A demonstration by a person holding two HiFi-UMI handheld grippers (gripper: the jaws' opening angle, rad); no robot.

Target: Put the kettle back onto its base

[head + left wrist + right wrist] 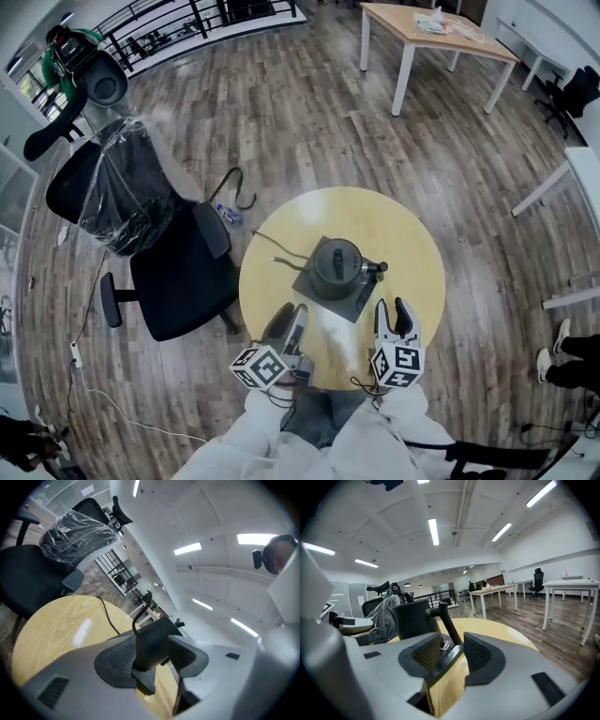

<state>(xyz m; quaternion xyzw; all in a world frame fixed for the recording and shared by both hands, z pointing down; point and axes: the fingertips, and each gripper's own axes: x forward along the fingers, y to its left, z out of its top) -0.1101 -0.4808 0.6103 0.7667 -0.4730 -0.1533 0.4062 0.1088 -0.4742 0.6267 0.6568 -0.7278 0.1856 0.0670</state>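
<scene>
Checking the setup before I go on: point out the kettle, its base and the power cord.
kettle [337, 265], head view, on its lid.
base [349, 307], head view, on its near corner.
power cord [268, 240], head view, mid-length.

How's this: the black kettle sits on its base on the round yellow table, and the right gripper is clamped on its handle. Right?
Not the clamping. The kettle does sit on its base on the round yellow table, but the right gripper is open, its jaws apart and short of the handle, gripping nothing. The right gripper view shows it.
</scene>
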